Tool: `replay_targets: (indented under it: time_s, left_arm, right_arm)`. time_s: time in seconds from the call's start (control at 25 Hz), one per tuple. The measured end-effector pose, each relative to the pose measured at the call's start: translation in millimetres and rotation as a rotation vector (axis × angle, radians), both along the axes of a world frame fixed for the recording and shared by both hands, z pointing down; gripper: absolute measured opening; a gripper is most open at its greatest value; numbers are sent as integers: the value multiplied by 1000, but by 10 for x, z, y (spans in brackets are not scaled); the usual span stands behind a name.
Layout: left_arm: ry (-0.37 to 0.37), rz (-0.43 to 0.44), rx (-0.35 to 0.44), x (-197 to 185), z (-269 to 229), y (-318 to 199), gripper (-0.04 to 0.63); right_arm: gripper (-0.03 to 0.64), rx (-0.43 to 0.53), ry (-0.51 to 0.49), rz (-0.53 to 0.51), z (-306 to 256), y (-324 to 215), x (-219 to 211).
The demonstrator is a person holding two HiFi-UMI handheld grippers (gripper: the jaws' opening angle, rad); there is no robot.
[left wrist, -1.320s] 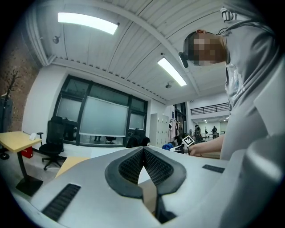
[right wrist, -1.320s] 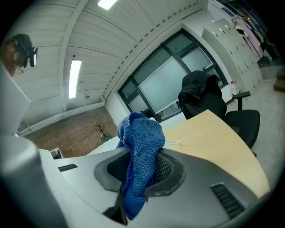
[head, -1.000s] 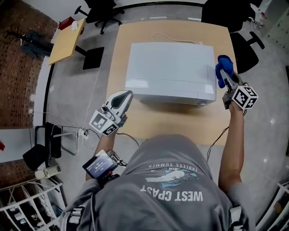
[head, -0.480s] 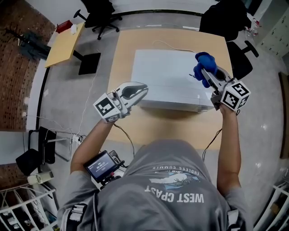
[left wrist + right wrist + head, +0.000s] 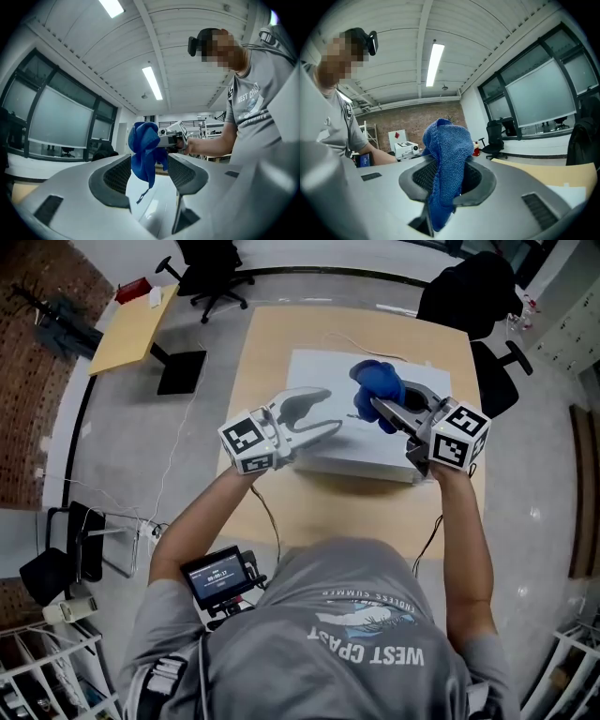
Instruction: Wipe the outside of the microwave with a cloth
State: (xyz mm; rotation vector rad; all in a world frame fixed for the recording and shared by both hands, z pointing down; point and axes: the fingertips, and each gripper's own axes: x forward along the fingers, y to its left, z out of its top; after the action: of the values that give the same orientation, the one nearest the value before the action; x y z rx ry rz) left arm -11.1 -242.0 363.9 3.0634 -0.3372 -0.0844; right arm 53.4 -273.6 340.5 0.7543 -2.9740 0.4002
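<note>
Both claws have come in over the white microwave on the surface; the right claw clenches the blue cloth above its top; the left claw has just been opening, empty, facing the cloth.

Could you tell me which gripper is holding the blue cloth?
The right gripper: its jaws clamp the blue cloth. The left gripper has jaws that have just been opening, with nothing between them.

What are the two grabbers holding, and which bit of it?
The right gripper pinches the blue cloth around its bunched middle, with both ends sticking out. The left gripper holds nothing: its jaws have just been opening, with nothing between them.
</note>
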Motion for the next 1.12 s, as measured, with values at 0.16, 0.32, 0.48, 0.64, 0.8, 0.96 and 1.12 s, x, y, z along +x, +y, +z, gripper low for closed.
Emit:
replay_targets:
  time_s: [0.16, 0.32, 0.48, 0.64, 0.8, 0.96, 1.12]
  left_arm:
    - [9, 22, 1, 12, 16, -59, 259]
    - [4, 33, 35, 21, -22, -123, 282]
    - [1, 58, 105, 95, -145, -38, 282]
    - [-21, 25, 127, 46, -75, -75, 281]
    - [-25, -32, 140, -105, 28, -231, 268]
    - [-62, -95, 117, -191, 136, -354, 219]
    - [-48, -131, 94, -325, 168, -451, 84]
  right_arm:
    - [91, -31, 15, -67, 2, 35, -356]
    - [91, -93, 29, -146, 40, 52, -608]
    - [103, -169, 34, -242, 104, 172, -809]
    - [184, -204, 16, -268, 116, 227, -1013]
    - [190, -180, 75, -210, 171, 141, -1147]
    - [218, -79, 213, -85, 227, 1, -1186]
    - [250, 63, 304, 33, 178, -141, -1220]
